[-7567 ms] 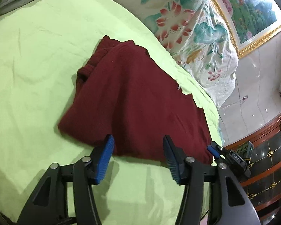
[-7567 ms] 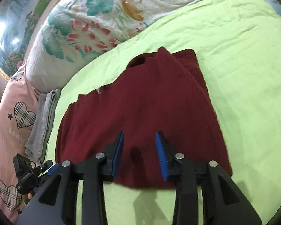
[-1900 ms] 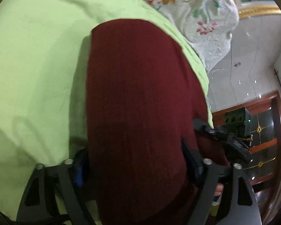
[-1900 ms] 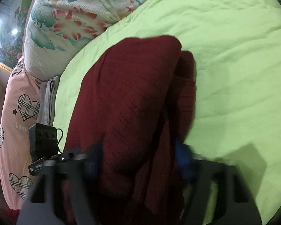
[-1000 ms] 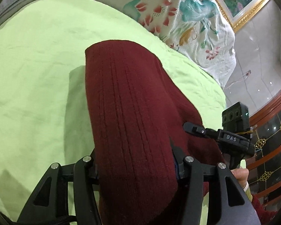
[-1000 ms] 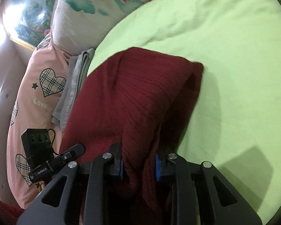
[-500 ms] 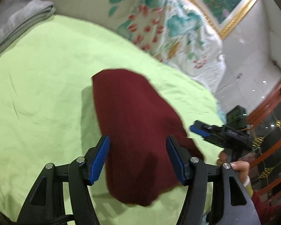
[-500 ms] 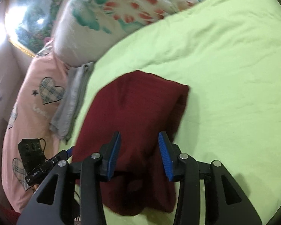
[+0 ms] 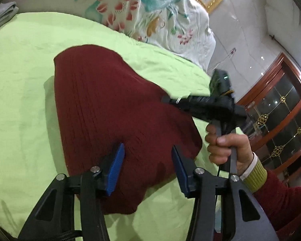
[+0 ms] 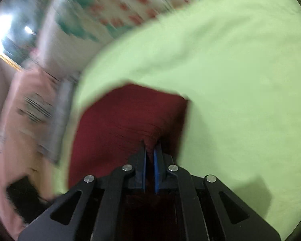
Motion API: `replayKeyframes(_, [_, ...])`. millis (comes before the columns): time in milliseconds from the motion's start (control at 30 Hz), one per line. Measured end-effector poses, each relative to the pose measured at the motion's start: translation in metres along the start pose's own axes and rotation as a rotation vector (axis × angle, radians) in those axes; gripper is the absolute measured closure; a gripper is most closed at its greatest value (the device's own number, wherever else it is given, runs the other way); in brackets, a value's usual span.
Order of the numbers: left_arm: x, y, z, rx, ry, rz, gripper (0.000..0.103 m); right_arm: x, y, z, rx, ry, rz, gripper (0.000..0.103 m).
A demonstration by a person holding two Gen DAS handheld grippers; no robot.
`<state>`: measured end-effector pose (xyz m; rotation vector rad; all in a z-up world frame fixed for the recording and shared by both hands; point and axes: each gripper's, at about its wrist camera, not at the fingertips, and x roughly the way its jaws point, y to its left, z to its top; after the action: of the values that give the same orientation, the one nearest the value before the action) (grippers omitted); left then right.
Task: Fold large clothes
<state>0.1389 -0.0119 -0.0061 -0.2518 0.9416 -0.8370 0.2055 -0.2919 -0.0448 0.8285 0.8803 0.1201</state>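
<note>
- The sweater (image 9: 114, 110) is lying folded into a compact maroon bundle on the bed (image 9: 20, 64), its near edge toward the tongs and the floral quilt (image 9: 150, 10) behind it.
- The left tongs (image 9: 148, 168) are hovering spread apart over the bundle's near edge, gripping nothing.
- The right tongs (image 10: 149, 160) are sitting nearly together with a pinch of sweater (image 10: 128, 120) bunching between the blue pads; the right view is blurring, so how deep the bite goes is hard to tell.
- The right hand (image 9: 228, 148) is showing in the left view, gripping its handle at the bundle's right side.
- The step in hand is probably tidying or tightening the fold from the right edge.
- Doing it well means pulling low along the bed rather than upward, so the layers are not peeling open.
- The left tongs could be pressing on the near edge to anchor the bundle during the tug.
- Catching only the top layer risks dragging it askew; taking all layers is safer.
</note>
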Motion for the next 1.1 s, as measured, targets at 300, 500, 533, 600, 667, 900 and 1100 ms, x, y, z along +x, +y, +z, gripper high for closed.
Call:
replayKeyframes(300, [0.004, -0.005, 0.0, -0.002, 0.002, 0.025, 0.055, -0.08, 0.061, -0.022, -0.119, -0.196, 0.035, 0.09])
replayKeyframes(500, [0.003, -0.002, -0.002, -0.006, 0.0, 0.024, 0.055, -0.021, 0.027, -0.059, -0.081, 0.007, -0.136, 0.097])
replayKeyframes(533, [0.004, -0.002, -0.002, -0.011, 0.002, 0.019, 0.055, -0.013, 0.012, -0.061, -0.036, 0.017, -0.11, 0.099])
replayKeyframes(600, [0.004, -0.003, -0.001, -0.014, -0.003, 0.036, 0.055, -0.017, 0.004, -0.062, -0.011, -0.007, -0.066, 0.099])
replayKeyframes(667, [-0.003, -0.006, -0.001, -0.032, -0.012, 0.044, 0.055, -0.022, 0.004, -0.062, -0.009, -0.006, -0.066, 0.099])
replayKeyframes(900, [-0.048, -0.01, 0.012, -0.026, -0.113, 0.177, 0.055, -0.067, 0.045, -0.063, -0.077, -0.117, -0.03, 0.094])
replayKeyframes(1100, [-0.003, -0.011, 0.012, 0.064, 0.011, 0.354, 0.061, -0.023, 0.062, -0.06, -0.153, -0.065, -0.142, 0.094])
